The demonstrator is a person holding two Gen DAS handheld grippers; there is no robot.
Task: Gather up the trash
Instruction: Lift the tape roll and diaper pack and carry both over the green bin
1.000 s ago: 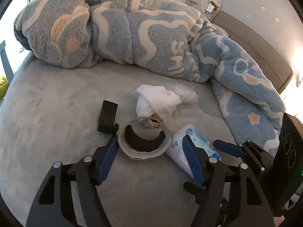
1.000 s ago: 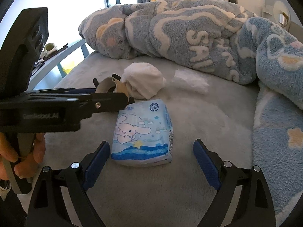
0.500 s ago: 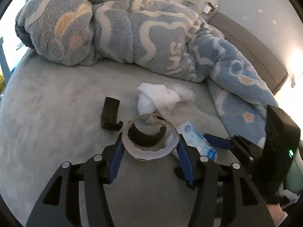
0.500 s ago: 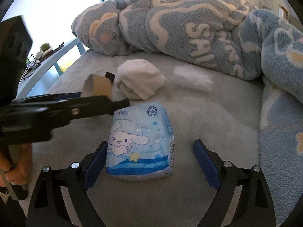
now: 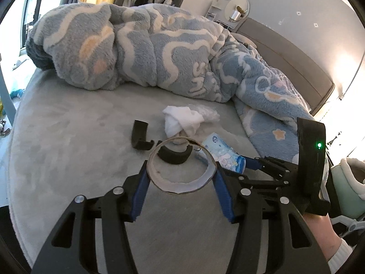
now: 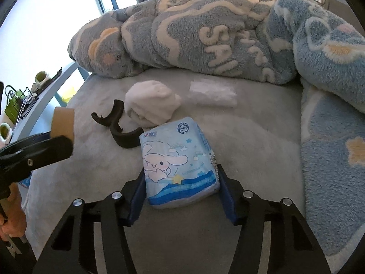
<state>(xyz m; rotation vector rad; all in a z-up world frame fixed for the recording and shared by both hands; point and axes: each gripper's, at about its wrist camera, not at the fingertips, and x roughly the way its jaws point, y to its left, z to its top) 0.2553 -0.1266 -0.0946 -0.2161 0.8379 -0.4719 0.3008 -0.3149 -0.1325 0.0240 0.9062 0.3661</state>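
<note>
Fingers of the left gripper (image 5: pixel 181 180) squeezed on the two sides of the cardboard ring (image 5: pixel 181 165), lifted a little off the bed (image 5: pixel 68 137), its open hole facing up and toward the camera. Fingers of the right gripper (image 6: pixel 181 190) closing on the near end of the blue tissue pack (image 6: pixel 179 162), flat on the bed near the middle, long way running near to far, bunny picture up. Probably both light: ring thin and easy to squash, so gentle by its sides; pack soft and a bit slippery, best pinched across its short sides.
</note>
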